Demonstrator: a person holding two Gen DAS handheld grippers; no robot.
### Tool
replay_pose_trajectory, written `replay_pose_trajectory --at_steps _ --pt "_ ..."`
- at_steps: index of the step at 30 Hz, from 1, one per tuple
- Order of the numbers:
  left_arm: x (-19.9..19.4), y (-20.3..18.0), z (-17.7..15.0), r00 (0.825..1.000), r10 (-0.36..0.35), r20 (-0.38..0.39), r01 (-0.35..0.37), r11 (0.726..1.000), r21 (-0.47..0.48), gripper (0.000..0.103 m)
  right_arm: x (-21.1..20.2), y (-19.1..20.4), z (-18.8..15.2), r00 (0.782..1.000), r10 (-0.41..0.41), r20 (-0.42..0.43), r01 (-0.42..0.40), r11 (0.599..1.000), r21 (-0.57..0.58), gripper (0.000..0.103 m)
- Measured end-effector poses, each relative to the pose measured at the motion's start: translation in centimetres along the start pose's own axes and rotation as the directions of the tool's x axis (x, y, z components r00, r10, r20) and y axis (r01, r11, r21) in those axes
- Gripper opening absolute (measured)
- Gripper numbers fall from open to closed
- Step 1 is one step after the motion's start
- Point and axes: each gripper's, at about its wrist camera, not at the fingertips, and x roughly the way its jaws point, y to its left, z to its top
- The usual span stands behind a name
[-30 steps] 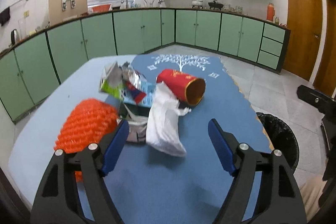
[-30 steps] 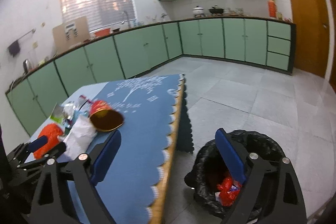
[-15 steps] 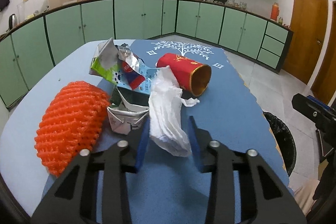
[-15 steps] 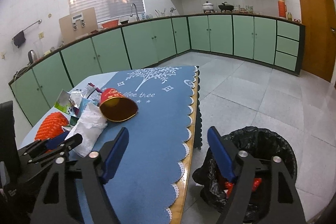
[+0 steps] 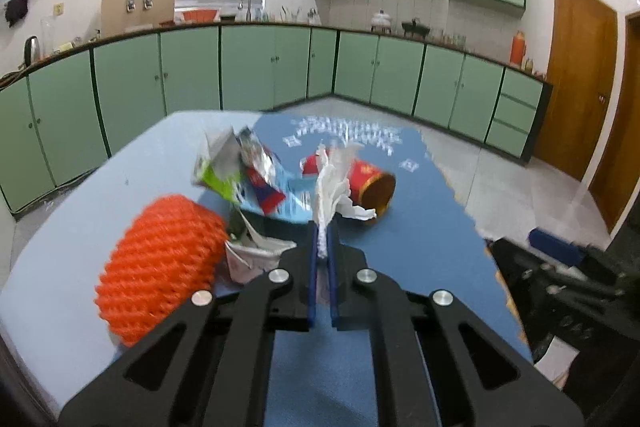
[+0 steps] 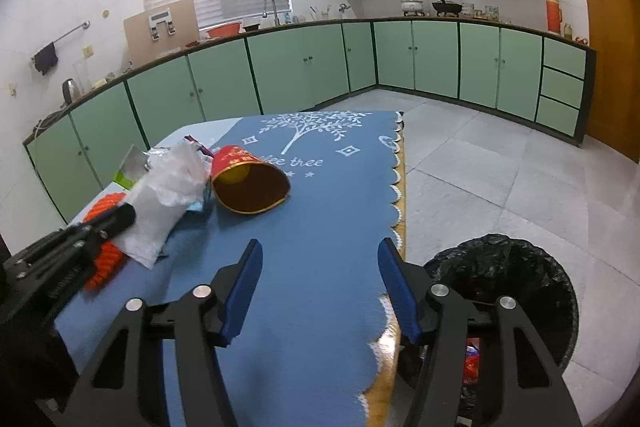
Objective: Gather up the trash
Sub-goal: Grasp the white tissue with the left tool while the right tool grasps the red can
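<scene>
My left gripper [image 5: 323, 259] jaws clenched on white tissue [image 5: 332, 183], mid frame. Right gripper [image 6: 320, 291] jaws just closing, nothing between. Next I carry tissue to bin [image 6: 516, 267], lower right.

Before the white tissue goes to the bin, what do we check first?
1. Left gripper shut on the white tissue: ok.
2. Tissue lifted clear of the table: cannot tell.
3. Right gripper empty, its jaws just been closing: ok.
4. Black bin beside the table, top open: ok.
5. Red cup not tangled with the tissue: cannot tell.
</scene>
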Motion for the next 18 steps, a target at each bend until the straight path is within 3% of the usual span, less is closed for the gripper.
replay_pose_trajectory --at_steps 6,18 --pt "-1.6 0.2 2.0 0.993 0.034 0.112 -0.036 0.999 0.017 0.004 1.2 1.9 1.5 0.999 0.034 0.013 -0.033 0.999 -0.031 0.058" --pt "1.2 2.9 3.2 0.989 0.089 0.117 -0.089 0.996 0.000 0.004 6.1 6.0 3.8 0.995 0.095 0.003 -0.095 0.995 -0.027 0.048"
